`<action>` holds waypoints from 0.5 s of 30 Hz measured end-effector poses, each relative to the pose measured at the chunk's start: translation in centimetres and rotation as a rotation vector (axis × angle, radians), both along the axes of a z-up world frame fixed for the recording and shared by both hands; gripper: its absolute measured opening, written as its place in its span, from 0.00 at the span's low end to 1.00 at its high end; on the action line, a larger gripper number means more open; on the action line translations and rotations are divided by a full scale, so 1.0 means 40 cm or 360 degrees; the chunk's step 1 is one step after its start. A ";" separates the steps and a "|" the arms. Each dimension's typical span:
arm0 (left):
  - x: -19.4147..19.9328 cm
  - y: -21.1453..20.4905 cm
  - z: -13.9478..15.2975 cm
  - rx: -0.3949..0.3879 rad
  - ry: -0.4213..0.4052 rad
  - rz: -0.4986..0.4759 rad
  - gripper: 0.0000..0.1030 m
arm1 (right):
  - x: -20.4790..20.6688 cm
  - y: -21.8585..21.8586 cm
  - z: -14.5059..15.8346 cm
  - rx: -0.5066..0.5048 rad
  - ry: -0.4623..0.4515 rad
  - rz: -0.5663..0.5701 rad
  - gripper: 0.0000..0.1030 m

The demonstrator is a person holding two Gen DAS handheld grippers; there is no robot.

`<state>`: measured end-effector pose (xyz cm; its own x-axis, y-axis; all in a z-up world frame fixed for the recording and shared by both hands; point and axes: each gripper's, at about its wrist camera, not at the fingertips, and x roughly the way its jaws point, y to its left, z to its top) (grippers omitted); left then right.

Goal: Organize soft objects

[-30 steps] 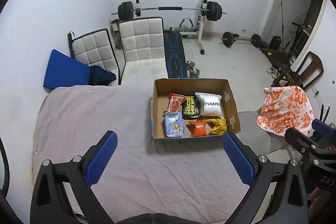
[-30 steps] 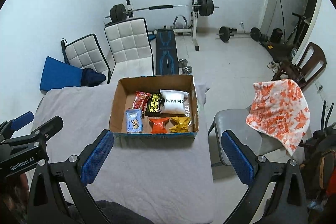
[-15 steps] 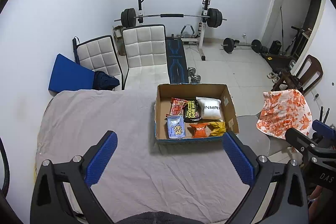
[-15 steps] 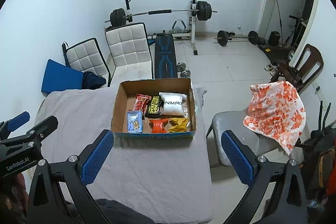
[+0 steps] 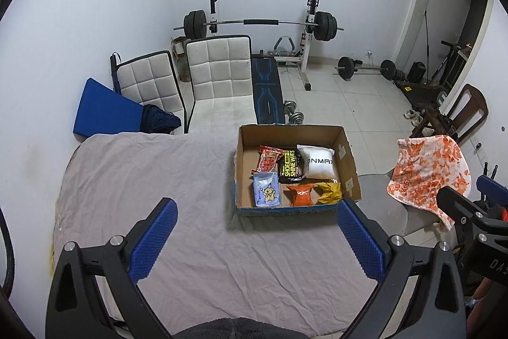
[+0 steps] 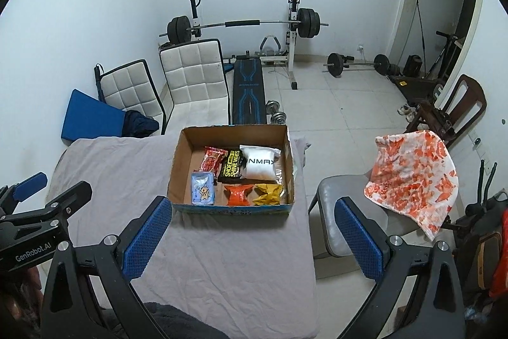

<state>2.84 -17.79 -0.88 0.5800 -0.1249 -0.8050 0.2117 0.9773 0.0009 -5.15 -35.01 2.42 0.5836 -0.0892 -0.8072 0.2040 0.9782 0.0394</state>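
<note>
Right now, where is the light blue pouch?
The light blue pouch lies in the cardboard box's front left corner, left of the orange packet, in both wrist views.

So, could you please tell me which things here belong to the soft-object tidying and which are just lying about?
Belongs to the job:
- cardboard box on the grey sheet
- soft packets inside: white pouch, black wipes pack, red packet, blue packet, orange packet, yellow packet
- possibly the orange-patterned cloth over the chair

Just lying about:
- barbell rack
- white padded chairs
- blue mat
</note>
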 end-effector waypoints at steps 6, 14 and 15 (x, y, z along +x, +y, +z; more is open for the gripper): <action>-0.003 0.000 0.001 0.0002 -0.0012 0.0000 1.00 | 0.001 -0.001 0.003 -0.0004 -0.0002 -0.0002 1.00; -0.016 -0.011 0.004 0.0002 -0.0035 0.0016 1.00 | 0.003 -0.012 0.008 -0.0004 -0.0010 0.0003 1.00; -0.015 -0.010 0.004 -0.0001 -0.0035 0.0013 1.00 | 0.002 -0.015 0.008 -0.0003 -0.0009 0.0006 1.00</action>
<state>2.24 -18.20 -0.71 0.5984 -0.1207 -0.7920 0.2039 0.9790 0.0048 -5.09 -35.61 2.74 0.5885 -0.0885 -0.8036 0.2002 0.9790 0.0388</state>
